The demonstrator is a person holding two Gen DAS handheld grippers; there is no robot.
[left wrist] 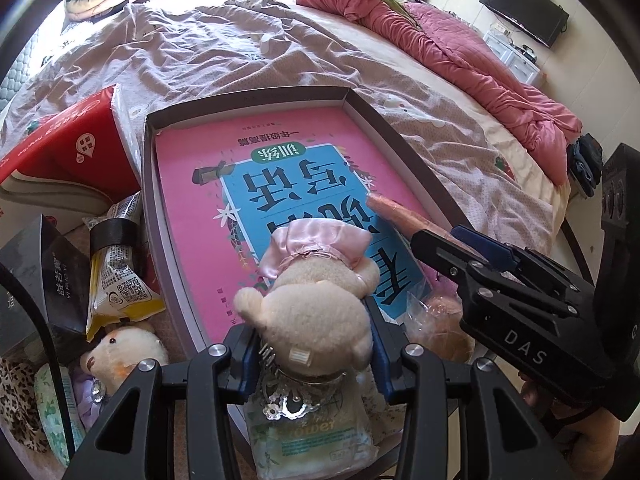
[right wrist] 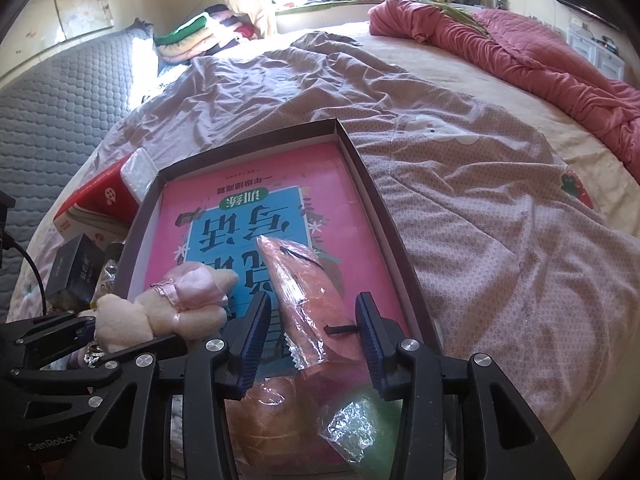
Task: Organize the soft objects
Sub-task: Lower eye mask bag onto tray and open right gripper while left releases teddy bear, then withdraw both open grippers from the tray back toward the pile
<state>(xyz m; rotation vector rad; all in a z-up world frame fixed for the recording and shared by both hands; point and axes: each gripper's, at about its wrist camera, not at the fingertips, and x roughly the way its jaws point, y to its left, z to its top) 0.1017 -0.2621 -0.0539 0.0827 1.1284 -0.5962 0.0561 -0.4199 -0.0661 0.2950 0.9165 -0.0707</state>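
A cream plush bear in a pink satin dress point(left wrist: 316, 304) hangs over the near end of a dark shallow box point(left wrist: 248, 98), with my left gripper point(left wrist: 312, 344) shut on its body. A pink and blue book point(left wrist: 280, 152) lies flat in the box. In the right wrist view an orange packet in clear wrap point(right wrist: 316, 300) lies on the book point(right wrist: 256, 184), between the fingers of my right gripper point(right wrist: 312, 304). The pads stand a little off the packet on both sides, so this gripper is open. The bear point(right wrist: 180, 300) and the left gripper point(right wrist: 92, 332) show at the left.
Left of the box lie a red tissue pack point(left wrist: 68, 148), a black carton point(left wrist: 52, 276), a yellow snack bag point(left wrist: 116, 280) and a second plush toy point(left wrist: 120, 348). A bagged bun point(left wrist: 440, 320) and a tissue packet point(left wrist: 312, 440) sit near me. A pink quilt point(left wrist: 460, 52) is bunched along the bed's far right.
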